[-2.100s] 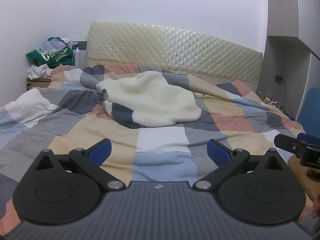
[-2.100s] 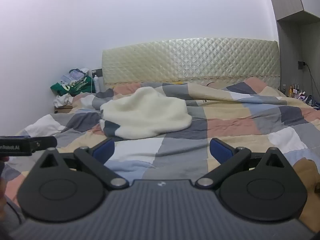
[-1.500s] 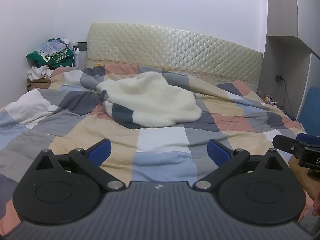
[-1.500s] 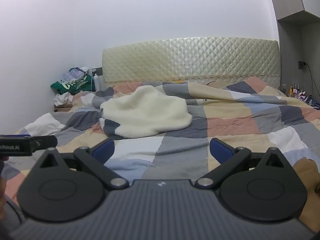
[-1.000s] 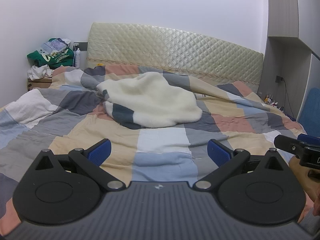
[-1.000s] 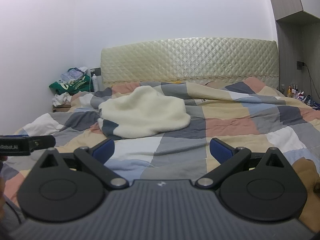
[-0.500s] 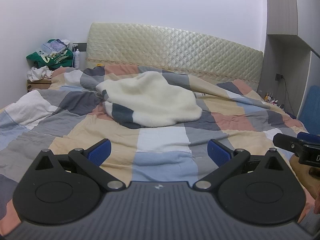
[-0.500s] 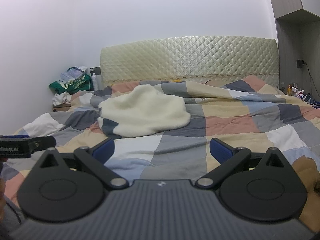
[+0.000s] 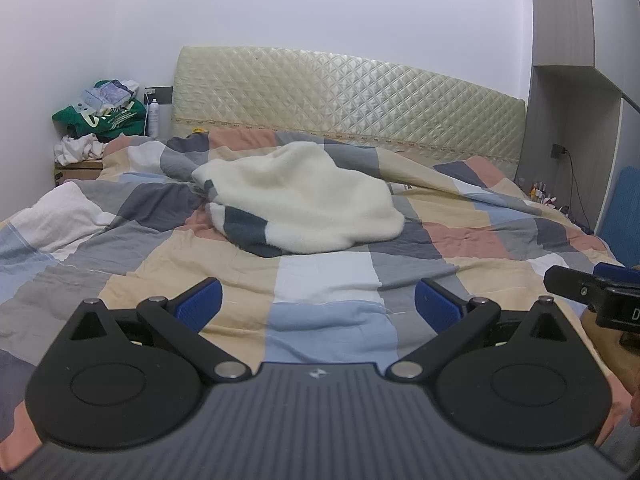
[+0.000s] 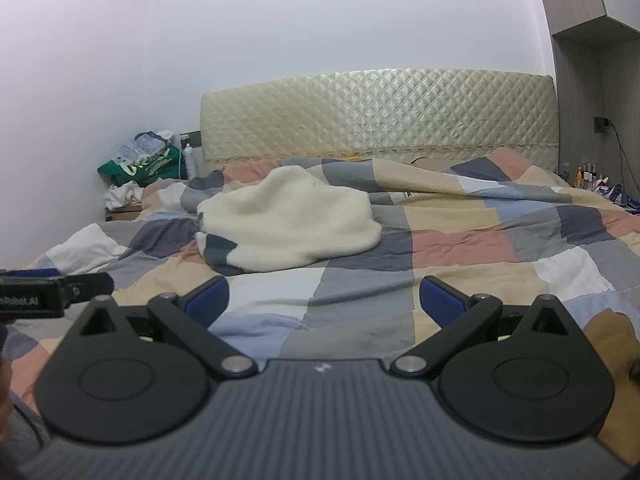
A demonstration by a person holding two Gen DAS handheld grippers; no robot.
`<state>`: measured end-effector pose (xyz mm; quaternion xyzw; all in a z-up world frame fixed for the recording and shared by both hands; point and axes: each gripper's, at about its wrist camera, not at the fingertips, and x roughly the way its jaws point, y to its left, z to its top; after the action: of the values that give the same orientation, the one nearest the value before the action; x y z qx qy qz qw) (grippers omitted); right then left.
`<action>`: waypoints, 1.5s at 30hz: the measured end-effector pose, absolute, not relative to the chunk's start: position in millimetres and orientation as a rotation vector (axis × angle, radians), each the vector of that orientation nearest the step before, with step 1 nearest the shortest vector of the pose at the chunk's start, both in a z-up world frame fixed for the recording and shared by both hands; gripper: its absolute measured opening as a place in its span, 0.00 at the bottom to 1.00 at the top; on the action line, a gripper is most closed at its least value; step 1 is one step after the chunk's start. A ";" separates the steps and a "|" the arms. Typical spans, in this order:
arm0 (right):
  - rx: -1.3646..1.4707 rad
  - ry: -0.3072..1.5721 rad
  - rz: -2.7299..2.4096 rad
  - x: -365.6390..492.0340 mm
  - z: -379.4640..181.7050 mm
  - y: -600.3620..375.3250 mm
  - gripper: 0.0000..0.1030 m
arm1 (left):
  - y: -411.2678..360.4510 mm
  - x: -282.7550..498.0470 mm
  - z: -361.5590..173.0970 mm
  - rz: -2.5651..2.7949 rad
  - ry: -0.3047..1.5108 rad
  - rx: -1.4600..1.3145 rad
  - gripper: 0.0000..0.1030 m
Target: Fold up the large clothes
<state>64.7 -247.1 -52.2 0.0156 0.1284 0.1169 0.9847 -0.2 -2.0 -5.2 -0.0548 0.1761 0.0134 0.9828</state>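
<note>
Two-gripper view over the bed [image 9: 328,280]. My left gripper [image 9: 318,300] hung above the foot edge of the bed with its jaws spread wide and nothing between the blue pads [image 9: 199,305]. My right gripper [image 10: 323,300] hung level with it, likewise spread and empty; in the left view its black finger [image 9: 580,286] entered at the right edge, and in the right view the left gripper's finger [image 10: 52,286] entered at the left edge, so the two tools stood side by side and apart.

The cream fleece garment [image 9: 304,204], with dark grey blocks along its near hem, lay crumpled in a mound on the checked quilt [image 10: 460,240], toward the middle of the bed and slightly nearer its left edge. I saw it well apart from both grippers. Flat quilt lay open between the garment's near hem and the foot edge, and a broad stretch lay open from its right side to the bed's right edge. Beyond the garment a ridge of bunched quilt ran before the quilted headboard [image 10: 380,116]. A green bag [image 9: 102,118] sat on the nightstand off the head-left corner.
</note>
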 end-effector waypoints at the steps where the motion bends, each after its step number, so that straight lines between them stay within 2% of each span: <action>1: 0.033 0.259 0.236 64.6 -52.5 -246.4 1.00 | -2.1 -0.2 -5.2 0.027 0.354 -0.110 1.00; 45: 0.048 0.282 0.244 69.4 -57.0 -247.7 1.00 | 0.4 17.8 -15.5 0.017 0.399 -0.110 1.00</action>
<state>69.4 -247.7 -57.0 0.0240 0.1403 0.1214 0.9824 17.8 0.4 -15.5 -0.0545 0.1979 0.0083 0.9787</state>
